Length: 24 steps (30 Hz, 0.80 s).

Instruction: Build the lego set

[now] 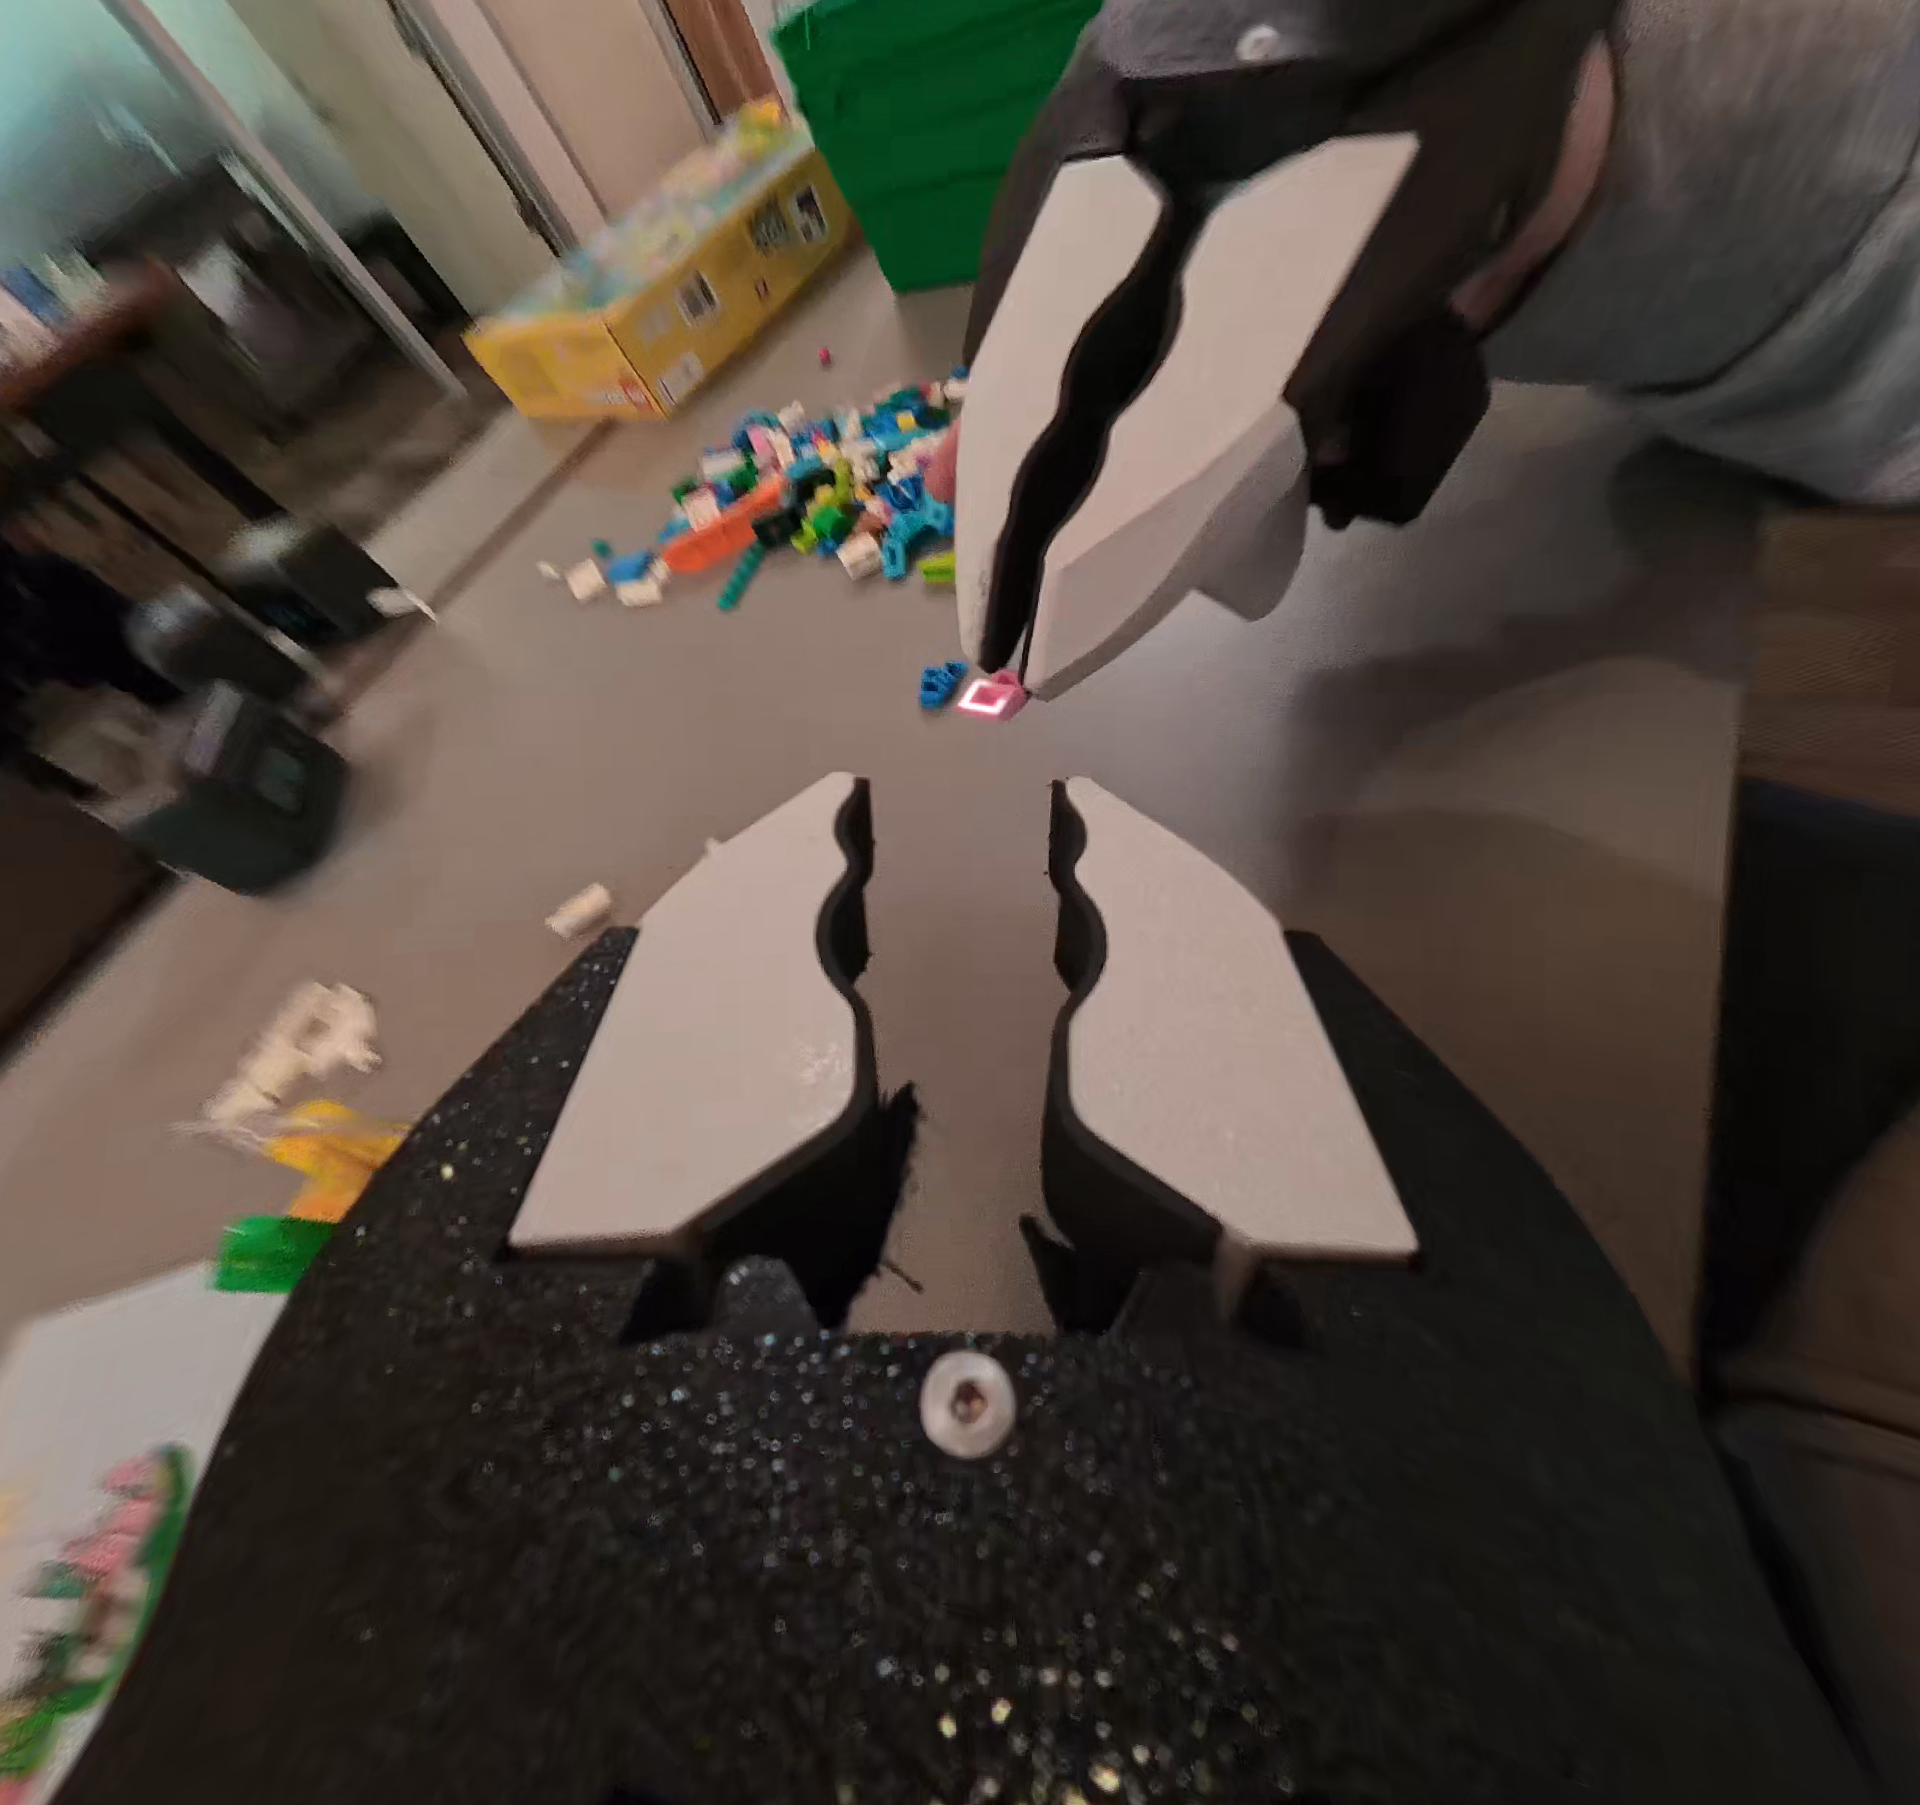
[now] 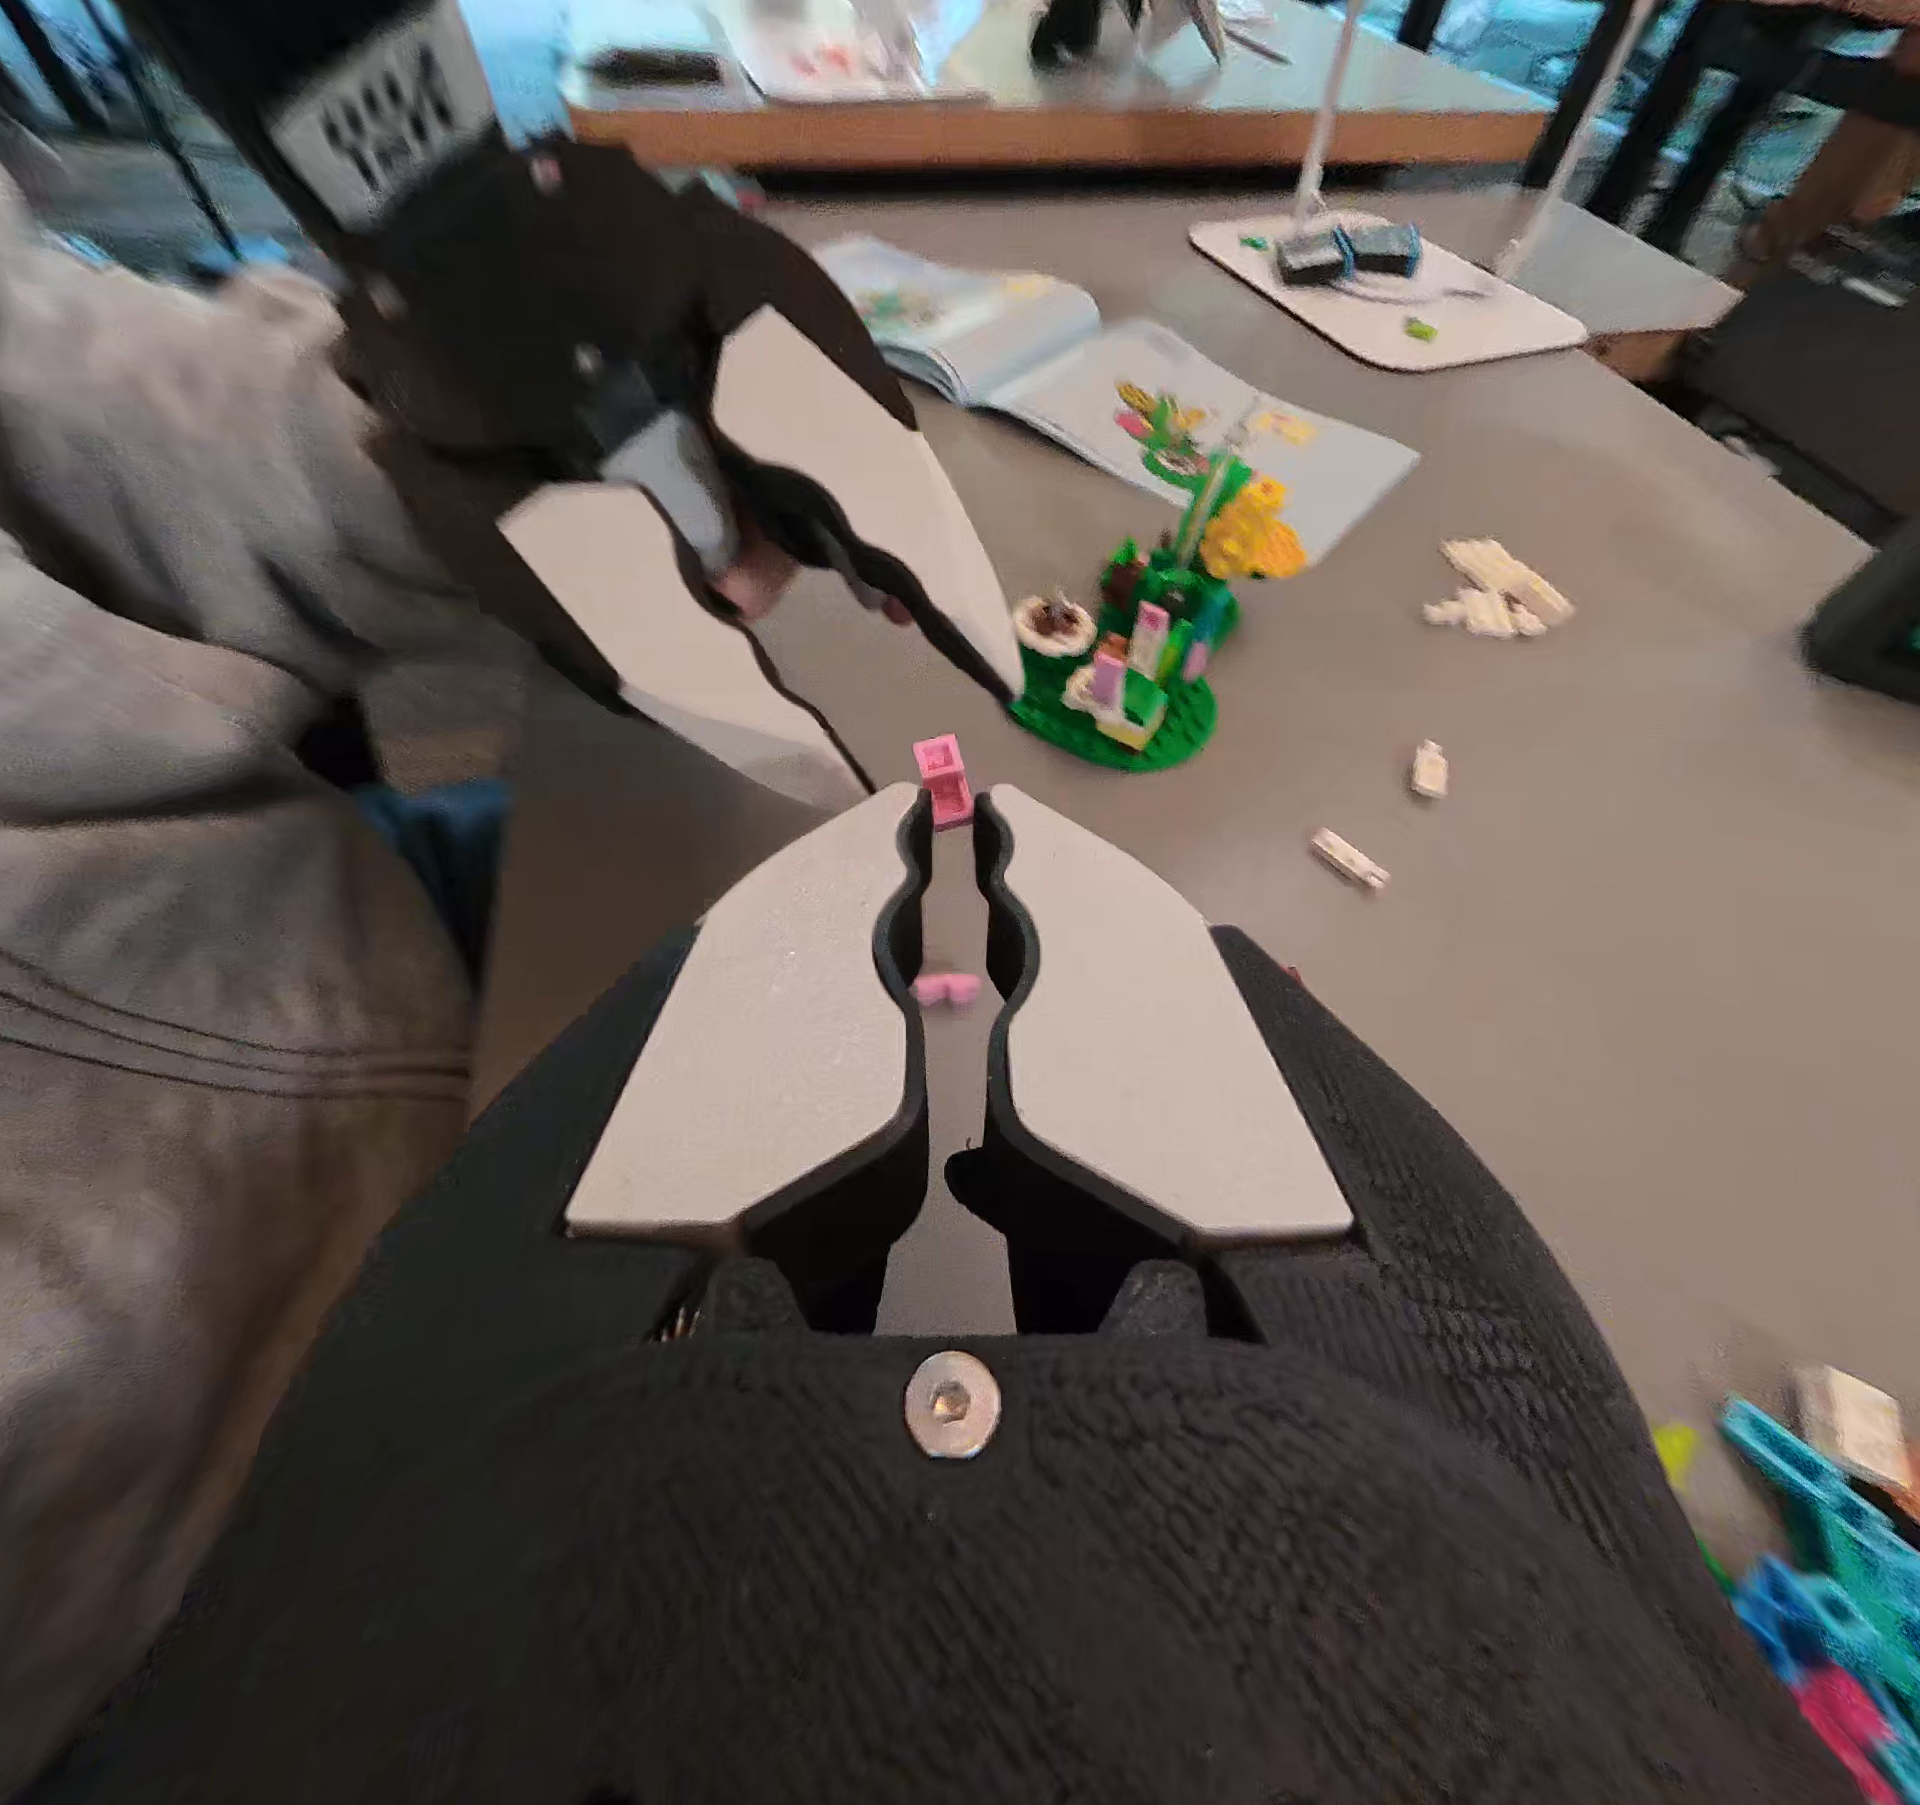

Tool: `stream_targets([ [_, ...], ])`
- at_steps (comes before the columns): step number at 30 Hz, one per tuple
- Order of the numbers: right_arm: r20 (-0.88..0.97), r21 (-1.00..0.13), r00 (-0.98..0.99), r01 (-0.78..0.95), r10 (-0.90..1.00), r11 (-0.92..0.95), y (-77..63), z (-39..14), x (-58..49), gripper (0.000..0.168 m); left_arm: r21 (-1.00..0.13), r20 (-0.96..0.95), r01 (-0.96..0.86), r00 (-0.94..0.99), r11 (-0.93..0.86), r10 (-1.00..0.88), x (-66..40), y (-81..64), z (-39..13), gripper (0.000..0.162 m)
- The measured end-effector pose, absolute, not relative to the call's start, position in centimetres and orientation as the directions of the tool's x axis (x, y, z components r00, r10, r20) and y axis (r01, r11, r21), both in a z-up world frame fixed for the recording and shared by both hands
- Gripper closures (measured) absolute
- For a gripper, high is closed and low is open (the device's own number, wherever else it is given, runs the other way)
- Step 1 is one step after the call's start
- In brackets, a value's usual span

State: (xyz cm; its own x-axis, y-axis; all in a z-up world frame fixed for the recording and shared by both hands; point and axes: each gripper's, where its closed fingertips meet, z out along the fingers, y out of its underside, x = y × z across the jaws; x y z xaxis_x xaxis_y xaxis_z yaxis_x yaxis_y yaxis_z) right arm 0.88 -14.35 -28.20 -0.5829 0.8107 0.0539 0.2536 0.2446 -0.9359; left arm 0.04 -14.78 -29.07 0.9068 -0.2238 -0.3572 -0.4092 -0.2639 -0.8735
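Over the grey table point(image 2: 1558, 924) the left gripper point(image 1: 961, 794) hangs with jaws spread and empty, the right gripper point(image 2: 949, 799) pinches a small pink brick point(image 2: 943, 787) at its tips, apparently clear of the tabletop.

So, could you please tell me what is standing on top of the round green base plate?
The green base plate carries a partly built garden: a tall green stem with a yellow flower, small pink and white pieces and a brown-topped cup. The left gripper covers its near left edge.
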Motion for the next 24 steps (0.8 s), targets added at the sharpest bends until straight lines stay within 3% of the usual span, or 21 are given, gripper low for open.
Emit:
stream_targets([
  [1,0.018,-0.946,-0.601,0.248,0.799,0.208,-14.7,-27.7,1.1,0.162,-0.852,-0.438,-0.477,0.875,-0.214,-0.206,0.0,-14.8,-28.6,0.132],
  [6,-0.066,-0.947,-0.660,0.278,0.748,0.161,-15.9,-27.7,1.8,0.162,-0.642,-0.754,-0.765,0.642,-0.052,-0.136,0.9,-15.3,-27.3,0.139],
  [13,-0.108,-0.933,-0.702,0.317,0.704,0.173,-17.0,-28.3,2.4,0.162,-0.511,-0.839,-0.859,0.492,0.027,-0.234,2.3,-16.3,-28.4,0.156],
  [16,-0.097,-0.937,-0.697,0.305,0.711,0.171,-16.9,-28.1,2.3,0.167,-0.578,-0.775,-0.816,0.556,-0.018,-0.302,2.1,-16.3,-29.0,0.160],
  [19,-0.015,-0.948,-0.699,0.237,0.715,0.212,-16.9,-27.6,2.2,0.157,-0.713,-0.619,-0.694,0.691,-0.101,-0.374,1.7,-16.3,-29.6,0.160],
  [24,0.178,-0.877,-0.716,0.195,0.675,0.439,-17.5,-28.8,2.8,0.152,-0.834,-0.365,-0.518,0.776,-0.189,-0.515,2.3,-17.1,-30.4,0.160],
])
